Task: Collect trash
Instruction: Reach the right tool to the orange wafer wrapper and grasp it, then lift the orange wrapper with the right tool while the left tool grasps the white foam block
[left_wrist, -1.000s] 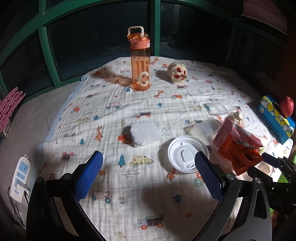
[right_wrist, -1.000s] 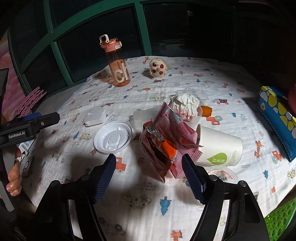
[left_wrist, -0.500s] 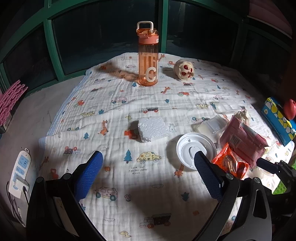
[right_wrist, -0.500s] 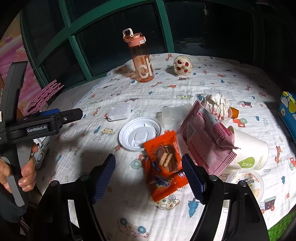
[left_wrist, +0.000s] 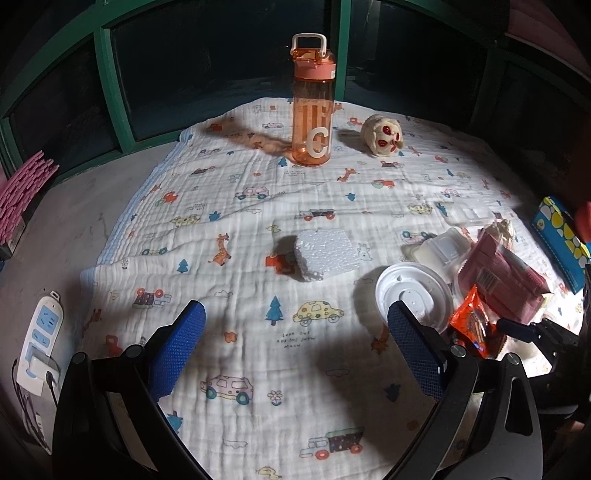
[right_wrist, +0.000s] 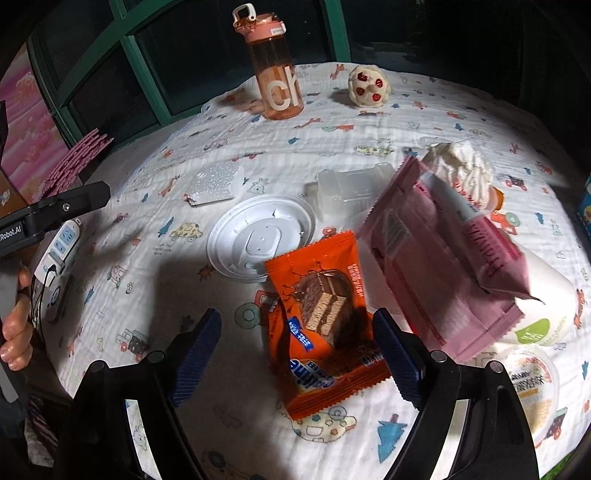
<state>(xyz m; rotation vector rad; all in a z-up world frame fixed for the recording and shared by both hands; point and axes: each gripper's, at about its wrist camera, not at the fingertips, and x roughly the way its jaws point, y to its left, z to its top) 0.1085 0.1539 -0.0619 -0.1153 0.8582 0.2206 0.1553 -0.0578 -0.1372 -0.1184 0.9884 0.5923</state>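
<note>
**Both claws spread above the litter**

We see the right gripper (right_wrist: 297, 341) pointing down at the printed blanket (right_wrist: 369, 122), its jaws opening. The orange snack wrapper (right_wrist: 325, 317) lies flat between its blue pads, and neither pad presses on it. Just beside the wrapper lie the white cup lid (right_wrist: 258, 236) and the pink packet (right_wrist: 443, 266), which leans on a tipped paper cup (right_wrist: 546, 295). A clear plastic tray (right_wrist: 351, 188) and a crumpled tissue (right_wrist: 461, 170) sit behind them.

Our left gripper (left_wrist: 295, 332) hangs spread wide over bare blanket with nothing between its pads. The foam chunk (left_wrist: 325, 253) lies ahead of it. The orange bottle (left_wrist: 312, 107) stands upright at the far edge.
</note>
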